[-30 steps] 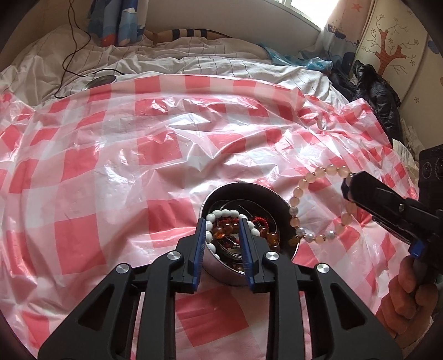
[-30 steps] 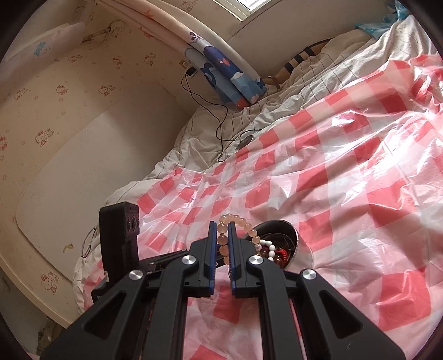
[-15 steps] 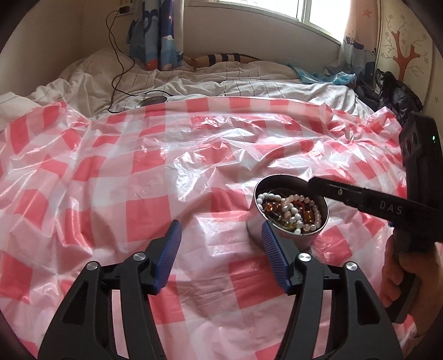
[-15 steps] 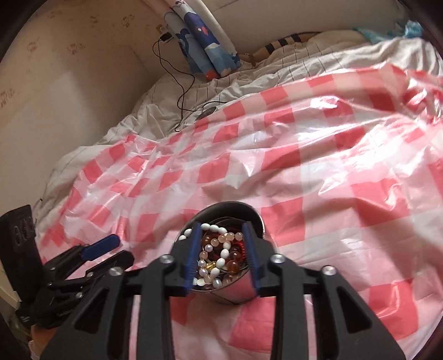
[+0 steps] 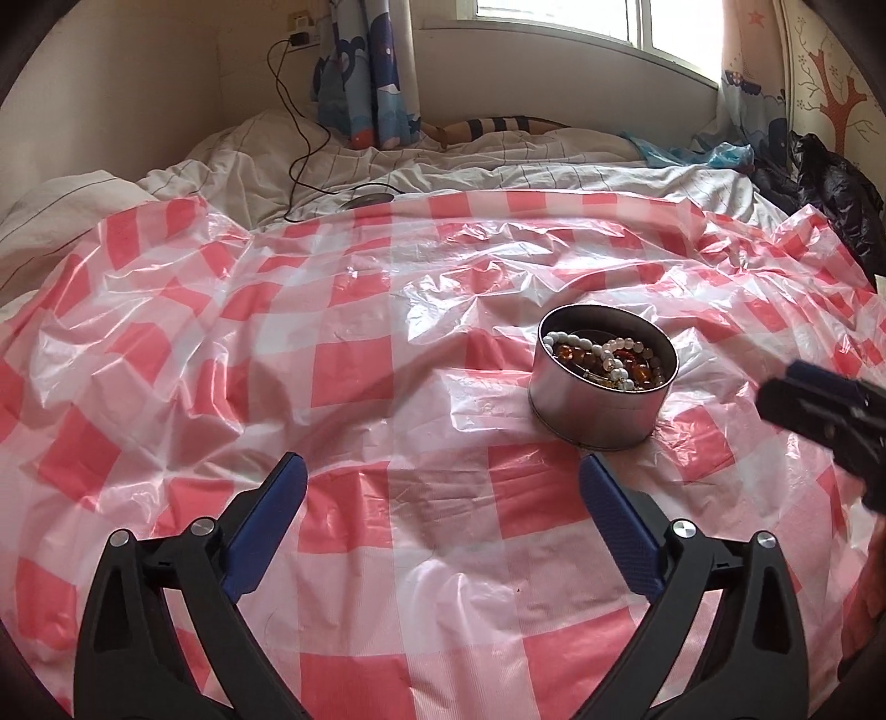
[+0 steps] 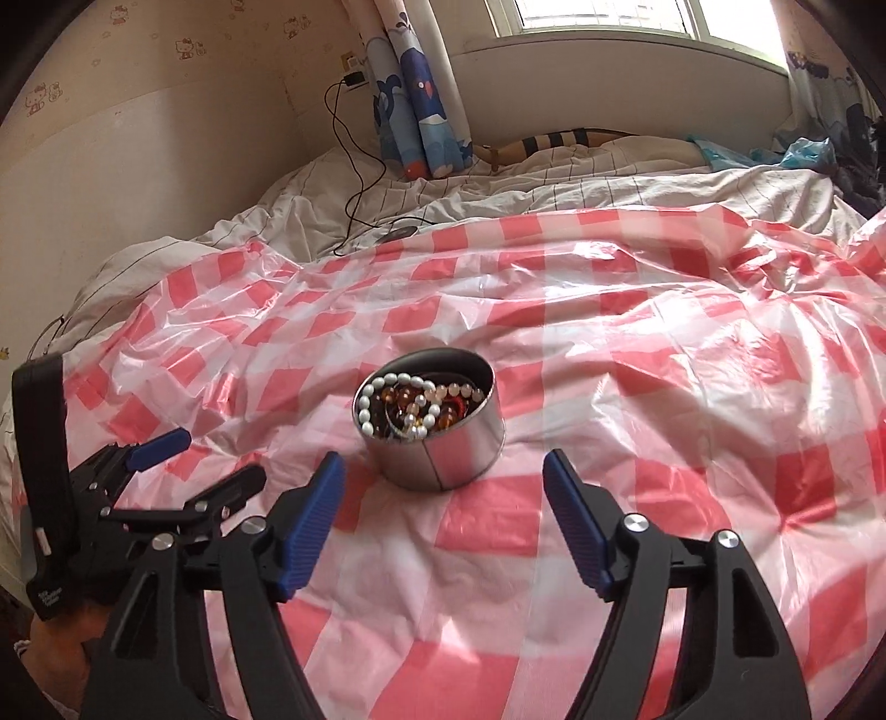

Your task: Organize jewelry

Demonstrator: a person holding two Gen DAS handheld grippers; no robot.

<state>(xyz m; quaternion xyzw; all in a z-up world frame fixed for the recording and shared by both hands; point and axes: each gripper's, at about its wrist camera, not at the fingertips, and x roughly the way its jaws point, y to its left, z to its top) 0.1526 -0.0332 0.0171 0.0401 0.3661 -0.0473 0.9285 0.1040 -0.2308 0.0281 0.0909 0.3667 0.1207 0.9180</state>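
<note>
A plastic sheet (image 5: 343,354) lies spread over the bed (image 5: 554,171), with the bare bedding showing behind it, toward the window (image 5: 559,16). On the sheet stands a round tin (image 5: 598,410), upright, and the bead bracelets (image 5: 603,357) lie heaped inside it. The left hand-held gripper (image 5: 440,504) sits near the front of the sheet, left of the tin and apart from it; the right hand-held gripper (image 6: 443,487) is just in front of the tin, also apart from it. Behind the sheet, a cable (image 6: 354,160) runs down from the wall onto the bedding, and a curtain (image 6: 421,94) hangs just right of it, left of the window.
</note>
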